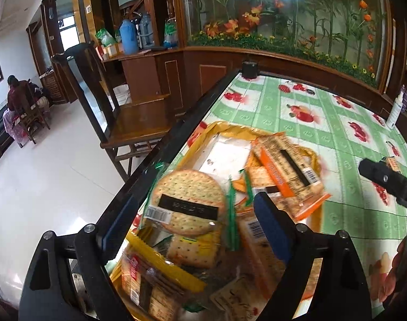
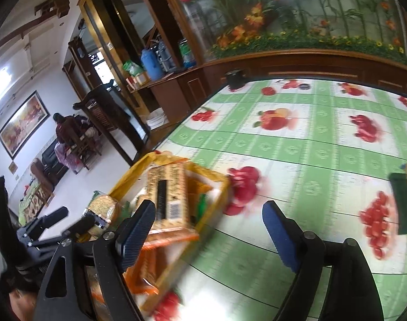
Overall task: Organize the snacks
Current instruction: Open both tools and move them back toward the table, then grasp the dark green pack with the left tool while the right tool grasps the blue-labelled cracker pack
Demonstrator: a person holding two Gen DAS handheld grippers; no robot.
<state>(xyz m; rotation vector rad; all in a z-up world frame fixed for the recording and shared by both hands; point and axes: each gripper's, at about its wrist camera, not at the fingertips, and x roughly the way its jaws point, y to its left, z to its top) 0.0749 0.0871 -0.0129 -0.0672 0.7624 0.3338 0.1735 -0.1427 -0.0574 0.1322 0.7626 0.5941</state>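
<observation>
Wooden chair (image 1: 128,112) at far left, on glossy white floor (image 1: 42,187). Left tongs (image 1: 192,230) released, spread over a yellow tray (image 1: 230,131) heaped with crinkly cracker packs: round cracker (image 1: 188,200), flat orange pack (image 1: 286,165). Right tongs (image 2: 211,236) released over glossy green fruit-print tabletop (image 2: 310,147).

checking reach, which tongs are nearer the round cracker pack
Left. The left tongs are open right over the round cracker pack in the yellow tray; the right tongs are open beside the tray, over the tablecloth.
</observation>
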